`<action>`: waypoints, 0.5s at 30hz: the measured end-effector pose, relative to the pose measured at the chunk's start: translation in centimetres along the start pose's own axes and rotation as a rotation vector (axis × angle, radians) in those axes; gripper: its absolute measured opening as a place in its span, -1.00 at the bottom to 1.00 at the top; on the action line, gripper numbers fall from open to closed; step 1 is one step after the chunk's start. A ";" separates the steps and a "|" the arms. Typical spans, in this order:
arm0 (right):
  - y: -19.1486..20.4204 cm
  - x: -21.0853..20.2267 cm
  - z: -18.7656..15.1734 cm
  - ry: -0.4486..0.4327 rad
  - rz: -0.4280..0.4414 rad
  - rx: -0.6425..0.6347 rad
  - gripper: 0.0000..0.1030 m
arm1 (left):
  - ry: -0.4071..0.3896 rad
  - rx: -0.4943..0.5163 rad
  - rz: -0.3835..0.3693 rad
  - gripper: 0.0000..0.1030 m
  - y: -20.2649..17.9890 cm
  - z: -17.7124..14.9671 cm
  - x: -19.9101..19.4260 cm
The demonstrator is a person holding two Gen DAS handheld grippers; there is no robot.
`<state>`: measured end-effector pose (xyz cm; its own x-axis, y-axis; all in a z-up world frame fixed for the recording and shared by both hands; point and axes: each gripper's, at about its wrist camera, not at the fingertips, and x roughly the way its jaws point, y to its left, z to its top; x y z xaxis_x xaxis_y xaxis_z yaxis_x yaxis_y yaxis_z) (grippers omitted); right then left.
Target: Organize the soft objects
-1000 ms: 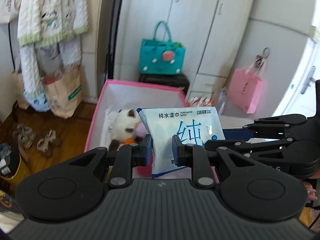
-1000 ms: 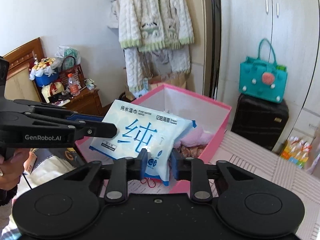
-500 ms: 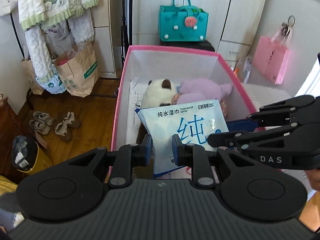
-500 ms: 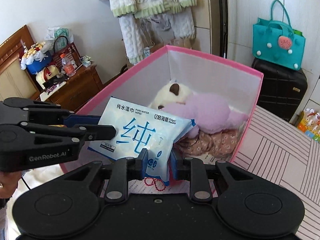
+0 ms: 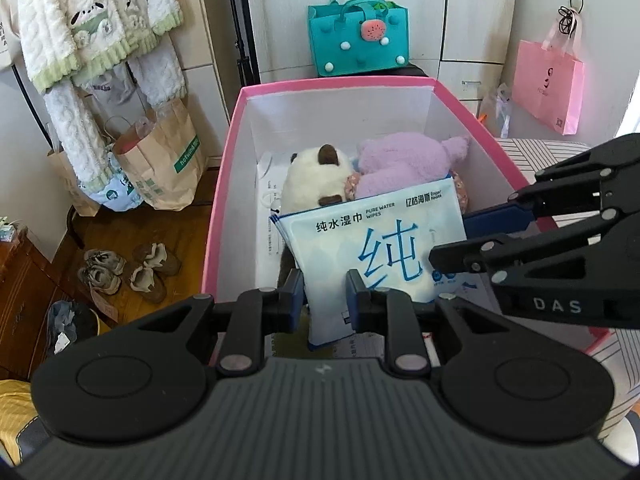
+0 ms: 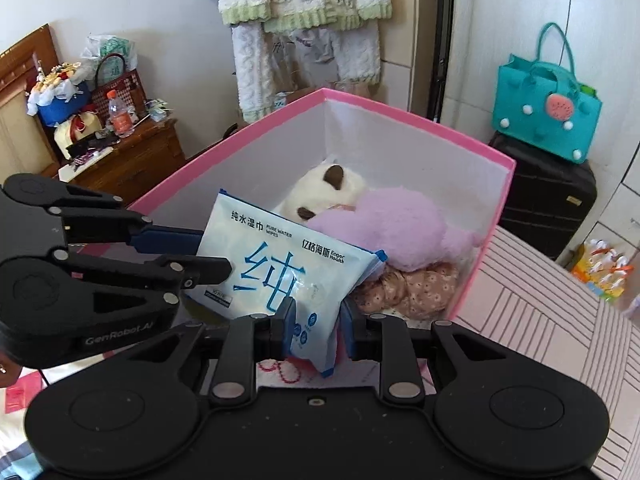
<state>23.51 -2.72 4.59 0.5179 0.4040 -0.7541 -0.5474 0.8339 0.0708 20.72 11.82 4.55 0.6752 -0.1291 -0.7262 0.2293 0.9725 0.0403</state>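
Observation:
A light blue pack of wet wipes (image 5: 376, 244) is held by both grippers over the pink box (image 5: 224, 184). My left gripper (image 5: 324, 300) is shut on the pack's left lower corner. My right gripper (image 6: 318, 328) is shut on its right lower corner (image 6: 312, 320). Inside the box lie a white and brown plush cat (image 5: 316, 176), a purple plush toy (image 5: 404, 160) and a floral cloth (image 6: 408, 284). The pack hangs just above the toys, inside the box's rim (image 6: 256, 128).
A teal bag (image 5: 356, 36) stands on a dark suitcase behind the box. Paper bags (image 5: 164, 160) and shoes (image 5: 128, 268) are on the wooden floor at left. A pink bag (image 5: 548, 80) hangs at right. A striped bedspread (image 6: 540, 312) lies right of the box.
Both grippers have carried the wipes pack forward and down over the box. The view now looks down into the box and the toys show fully.

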 end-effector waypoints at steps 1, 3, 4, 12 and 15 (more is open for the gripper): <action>-0.2 0.0 -0.1 -0.002 0.005 0.011 -0.45 | -0.014 -0.002 0.013 -0.53 -0.1 -0.1 -0.1; -0.7 -0.3 -0.4 -0.017 0.000 0.031 -0.41 | -0.051 0.005 0.047 -0.53 -0.2 -0.2 -0.5; -0.9 -0.6 -0.6 -0.038 -0.007 0.029 -0.40 | -0.066 -0.008 0.061 -0.52 -0.1 -0.2 -0.8; -1.2 -4.5 -2.1 -0.169 -0.024 0.040 -0.26 | -0.141 -0.084 0.074 -0.35 0.6 -0.2 -3.9; -1.1 -5.9 -2.9 -0.194 -0.028 0.047 -0.23 | -0.157 -0.102 0.037 -0.35 0.4 -0.3 -5.2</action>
<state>19.15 -7.12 7.10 0.6522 0.4412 -0.6164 -0.5019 0.8607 0.0851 17.05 12.95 8.12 0.7850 -0.1139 -0.6089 0.1355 0.9907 -0.0106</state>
